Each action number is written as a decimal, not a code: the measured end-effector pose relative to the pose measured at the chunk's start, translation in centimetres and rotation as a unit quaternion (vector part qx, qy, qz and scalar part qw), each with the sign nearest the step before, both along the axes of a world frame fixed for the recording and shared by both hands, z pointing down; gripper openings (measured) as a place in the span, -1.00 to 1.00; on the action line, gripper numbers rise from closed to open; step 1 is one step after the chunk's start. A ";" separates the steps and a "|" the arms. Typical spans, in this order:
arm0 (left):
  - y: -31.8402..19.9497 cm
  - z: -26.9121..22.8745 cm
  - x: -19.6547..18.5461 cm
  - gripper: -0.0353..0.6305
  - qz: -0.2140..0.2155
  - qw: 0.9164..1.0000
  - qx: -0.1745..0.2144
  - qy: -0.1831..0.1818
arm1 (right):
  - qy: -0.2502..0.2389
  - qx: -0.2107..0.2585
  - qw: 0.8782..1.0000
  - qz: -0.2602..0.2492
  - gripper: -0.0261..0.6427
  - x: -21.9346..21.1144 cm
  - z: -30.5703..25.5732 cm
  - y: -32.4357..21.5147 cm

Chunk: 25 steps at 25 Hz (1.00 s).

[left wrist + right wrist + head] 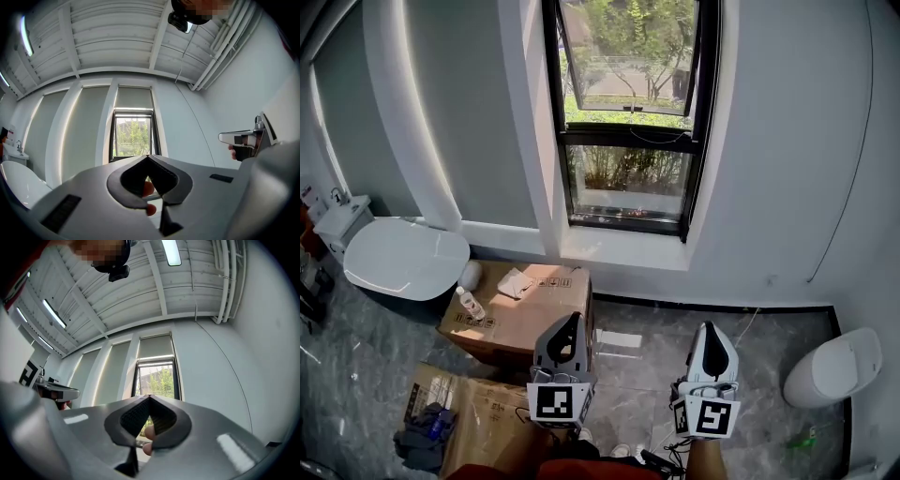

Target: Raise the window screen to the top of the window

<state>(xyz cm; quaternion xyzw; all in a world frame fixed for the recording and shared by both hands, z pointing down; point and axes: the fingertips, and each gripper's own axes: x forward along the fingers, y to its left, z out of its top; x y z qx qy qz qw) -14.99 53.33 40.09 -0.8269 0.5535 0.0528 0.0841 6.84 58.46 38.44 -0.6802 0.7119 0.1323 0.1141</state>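
One window (630,122); the left hand-held gripper (571,321) and right hand-held gripper (710,330), both pressed together and empty, tilt slightly upward toward it.

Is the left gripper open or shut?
Shut: the left gripper shows its jaw tips touching in its own view, with nothing held between them.

left hand-held gripper (573,321), right hand-held gripper (710,329), closed

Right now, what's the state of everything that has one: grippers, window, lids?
left gripper, shut, empty
right gripper, shut, empty
window upper sash, seems swung open outward
window screen, seems down over lower pane
toilet lid, closed
bin lid, closed
cardboard box, flaps shut
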 end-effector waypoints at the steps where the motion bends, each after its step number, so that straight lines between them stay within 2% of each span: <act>1: 0.3 0.2 0.2 -0.88 0.000 1.000 -0.002 -0.002 | -0.007 -0.004 1.000 -0.003 -0.89 0.1 0.4 0.1; 9: 0.4 1.5 1.0 -0.88 -0.009 1.000 -0.017 -0.002 | -0.029 -0.003 0.999 -0.026 -0.89 0.8 1.3 0.0; 12: -0.3 1.1 1.3 -0.88 -0.003 1.000 -0.014 0.001 | -0.020 -0.001 0.999 -0.027 -0.89 0.5 0.8 -0.5; 17: -3.2 0.9 1.4 -0.88 0.005 1.000 -0.007 0.013 | -0.005 -0.002 1.000 -0.014 -0.89 0.6 0.7 -3.0; 25: -9.8 0.8 -0.4 -0.88 0.004 1.000 -0.007 0.028 | 0.012 -0.008 1.000 -0.011 -0.89 -1.1 0.1 -9.7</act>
